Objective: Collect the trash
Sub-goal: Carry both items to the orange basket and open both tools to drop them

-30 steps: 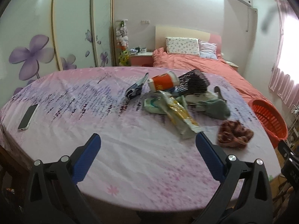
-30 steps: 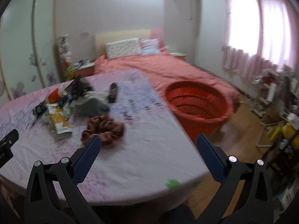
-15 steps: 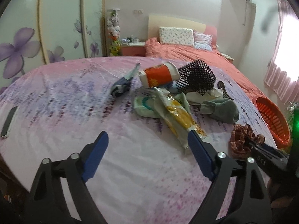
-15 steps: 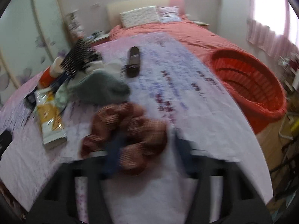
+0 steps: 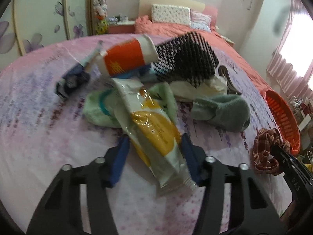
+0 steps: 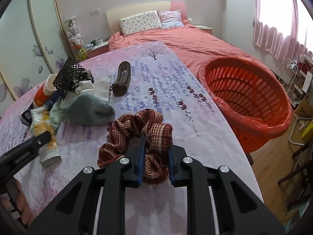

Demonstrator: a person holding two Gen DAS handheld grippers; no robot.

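Right gripper [image 6: 155, 158] closing, pinching plaid scrunchie [image 6: 135, 135] on table. Left gripper [image 5: 154, 156] closing around yellow wrapper [image 5: 154, 135], pads not yet pressing. Risk: slick wrapper slips free; scrunchie isn't trash.

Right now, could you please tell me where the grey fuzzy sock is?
In the right wrist view, the grey fuzzy sock lies left of centre on the table, just behind the red-brown checked scrunchie.
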